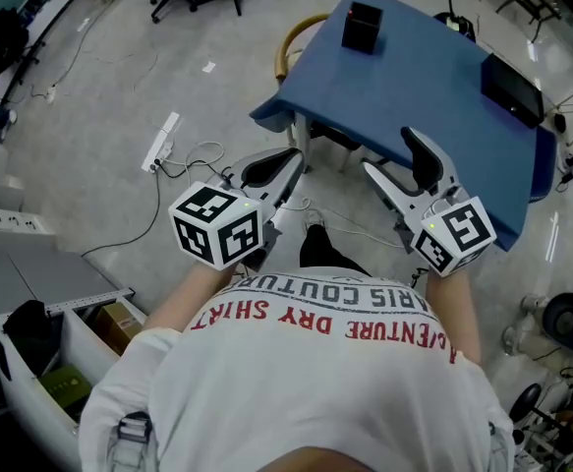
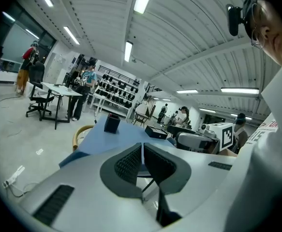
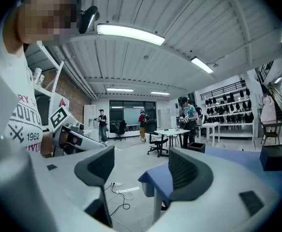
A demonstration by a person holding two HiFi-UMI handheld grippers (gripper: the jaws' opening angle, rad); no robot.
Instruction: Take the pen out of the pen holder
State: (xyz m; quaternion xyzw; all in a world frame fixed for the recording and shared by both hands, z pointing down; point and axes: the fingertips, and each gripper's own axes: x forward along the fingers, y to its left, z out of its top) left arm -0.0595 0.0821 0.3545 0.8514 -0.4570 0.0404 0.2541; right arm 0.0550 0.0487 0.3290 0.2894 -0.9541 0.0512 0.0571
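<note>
A black box-shaped pen holder stands on the far part of a blue table; I cannot make out a pen in it. Both grippers hang in front of the person's chest, short of the table's near edge and well away from the holder. My left gripper is shut, pads touching, with nothing between them. My right gripper is open and empty, over the table's near corner. A black box at the right edge of the right gripper view looks like the holder.
A flat black case lies at the table's right side. A yellow-rimmed chair stands by the table's left corner. A power strip and cables lie on the floor. Storage bins sit at lower left. People stand far off.
</note>
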